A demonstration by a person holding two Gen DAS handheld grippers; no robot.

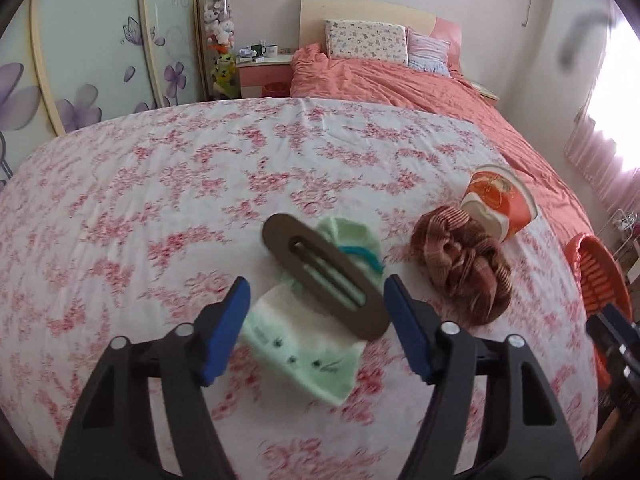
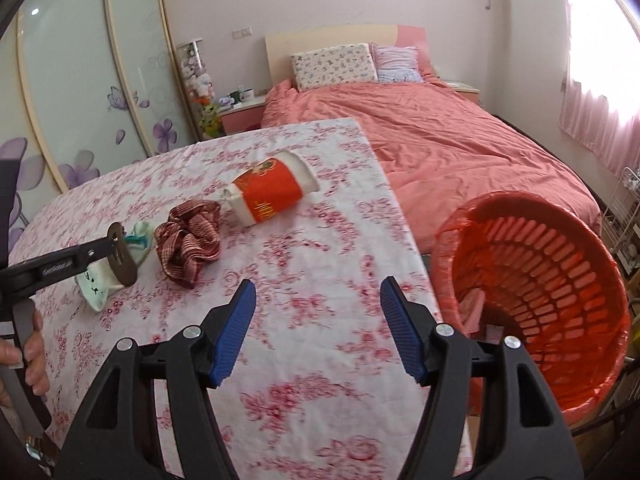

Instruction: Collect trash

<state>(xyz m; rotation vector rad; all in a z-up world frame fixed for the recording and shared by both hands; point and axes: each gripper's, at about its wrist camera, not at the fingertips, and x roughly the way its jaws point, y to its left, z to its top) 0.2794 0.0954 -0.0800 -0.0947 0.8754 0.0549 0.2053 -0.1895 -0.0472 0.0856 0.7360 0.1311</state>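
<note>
— Pink-flowered tablecloth [image 2: 280, 408] under both tools; how do the fingers stand?
— Left gripper [image 1: 316, 282] has its blue pads [image 1: 224, 332] well apart, astride a brown oval hair clip [image 1: 324, 276]; a gap shows at the left pad, and whether the right pad touches the clip I cannot tell. Right gripper [image 2: 318, 286] is parted about as wide, nothing between, hanging over bare cloth near the table edge.
— Containers?
— Red slotted basket [image 2: 560, 240], lined with red plastic film, stands just beside the table on the right; something pink lies at its bottom, too small to name.
— What lies around?
— The clip rests on a pale green sock [image 1: 304, 356]; a brown striped scrunchie [image 2: 190, 240] is just beside it, between the sock and the cup; a salmon-covered bed [image 2: 440, 140] lies behind.
— And the trash?
— Paper cup [image 2: 272, 192], red and white, crushed, on its side beyond the scrunchie, well apart from both grippers.
</note>
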